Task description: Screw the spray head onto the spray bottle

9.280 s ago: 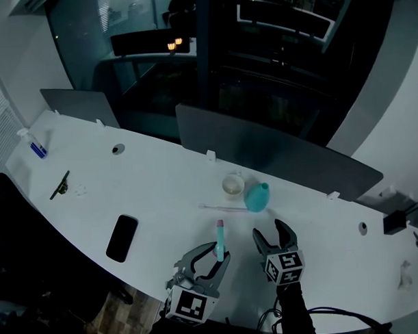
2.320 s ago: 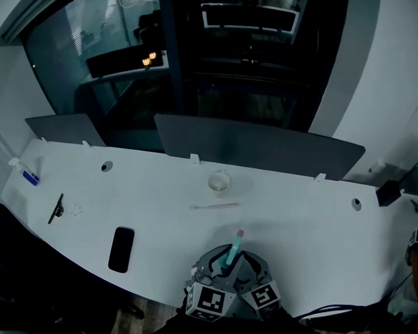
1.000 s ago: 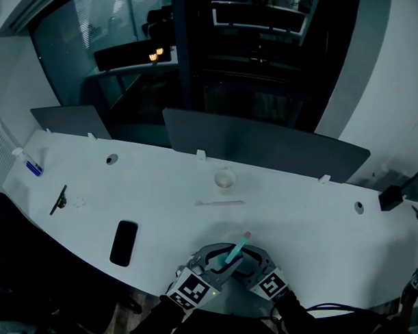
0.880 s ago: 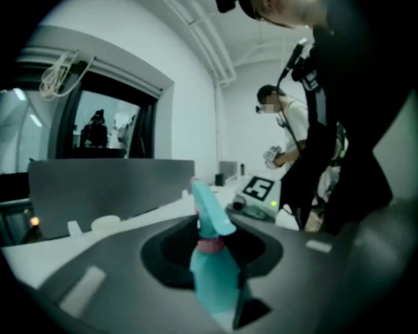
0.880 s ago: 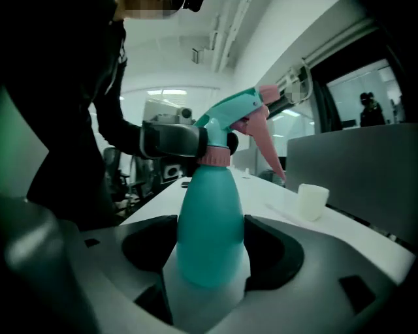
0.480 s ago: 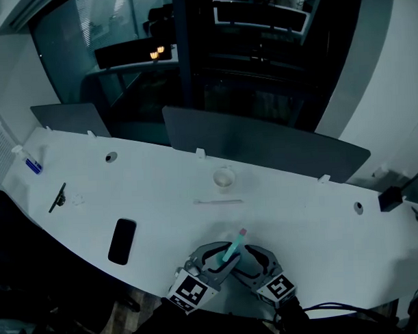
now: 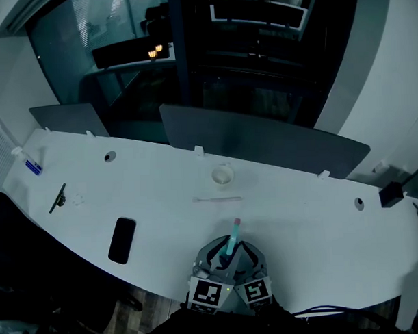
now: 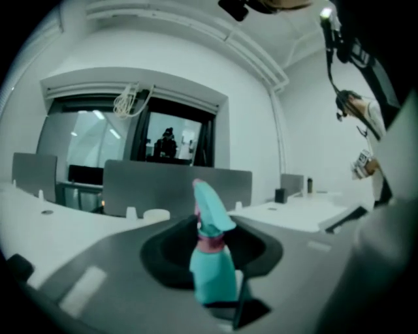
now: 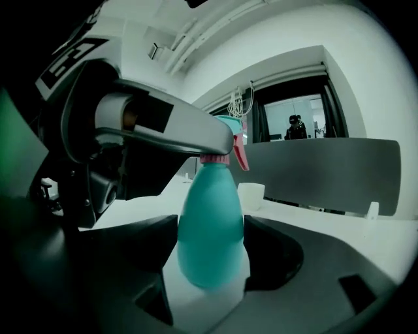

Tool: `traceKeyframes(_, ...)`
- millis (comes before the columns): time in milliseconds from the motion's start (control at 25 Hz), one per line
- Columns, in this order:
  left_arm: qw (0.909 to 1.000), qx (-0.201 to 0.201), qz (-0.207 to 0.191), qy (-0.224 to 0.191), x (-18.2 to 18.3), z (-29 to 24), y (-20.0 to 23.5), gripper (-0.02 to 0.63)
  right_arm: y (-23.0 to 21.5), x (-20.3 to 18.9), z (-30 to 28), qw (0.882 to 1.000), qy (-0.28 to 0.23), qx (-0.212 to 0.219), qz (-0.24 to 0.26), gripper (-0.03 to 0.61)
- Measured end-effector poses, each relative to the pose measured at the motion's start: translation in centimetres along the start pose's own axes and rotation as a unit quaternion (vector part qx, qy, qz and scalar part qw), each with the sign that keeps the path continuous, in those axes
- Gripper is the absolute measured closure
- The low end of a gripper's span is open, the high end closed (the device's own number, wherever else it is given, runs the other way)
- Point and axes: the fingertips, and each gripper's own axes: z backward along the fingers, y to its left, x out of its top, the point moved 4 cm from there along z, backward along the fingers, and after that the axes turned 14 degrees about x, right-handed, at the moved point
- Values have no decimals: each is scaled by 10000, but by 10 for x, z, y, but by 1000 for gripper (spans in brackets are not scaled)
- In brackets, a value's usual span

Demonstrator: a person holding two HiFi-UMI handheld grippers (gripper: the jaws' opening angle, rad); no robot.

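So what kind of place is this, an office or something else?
Most likely an open-plan office: a long white desk with cable holes, grey divider screens along its far edge, and a glass wall behind.

Dim, blue-tinted head view, pale surface [image 7: 314,224] its brightest area, dark window glass [image 7: 261,86] carrying small warm lamp reflections [image 7: 154,51], gripper views brighter, fisheye-curved with black vignetted corners, near fingers [image 9: 272,255] soft, background hazy.

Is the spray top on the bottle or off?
On. The spray head sits on the teal bottle's neck, its pink collar right at the top. Whether it is screwed tight, cannot tell.
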Motion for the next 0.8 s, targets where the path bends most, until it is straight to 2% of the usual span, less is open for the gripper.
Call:
traceKeyframes(120,9972,-611,-409,114,-3,2,4,486,-3,-2,-1,9962,-31,856,143,265)
traceKeyframes(200,9900,-1216,-692,202,-3,4,7,486,-5,-6,-1,9869,35,1579,319,265)
traceKeyframes(280,9774,-1878,-931,288,-3,6,8,486,-7,-4,-1,9728,113,2250,544,265)
traceKeyframes(360,9611,-2512,-1087,365,-4,12,8,486,-4,-4,1,9537,266,2891,787,265)
traceKeyframes(440,9441,-3076,-1099,444,-5,18,8,486,0,-3,2,9326,438,3465,915,267)
traceKeyframes(520,9320,-3445,-1014,483,-5,21,8,486,3,-2,4,9180,577,3813,929,265)
traceKeyframes(560,9314,-3473,-985,462,-5,21,8,486,3,-3,3,9163,633,3853,893,265)
traceKeyframes(600,9355,-3372,-977,409,-4,20,8,486,3,-3,2,9196,658,3786,822,265)
traceKeyframes(640,9430,-3161,-986,334,-3,19,7,486,2,-3,3,9280,639,3602,706,265)
traceKeyframes(720,9621,-2516,-1035,162,-2,16,7,485,-3,2,9,9572,342,2856,308,265)
traceKeyframes(800,9815,-1658,-958,30,-3,12,10,485,-11,7,17,9843,-206,1739,-220,265)
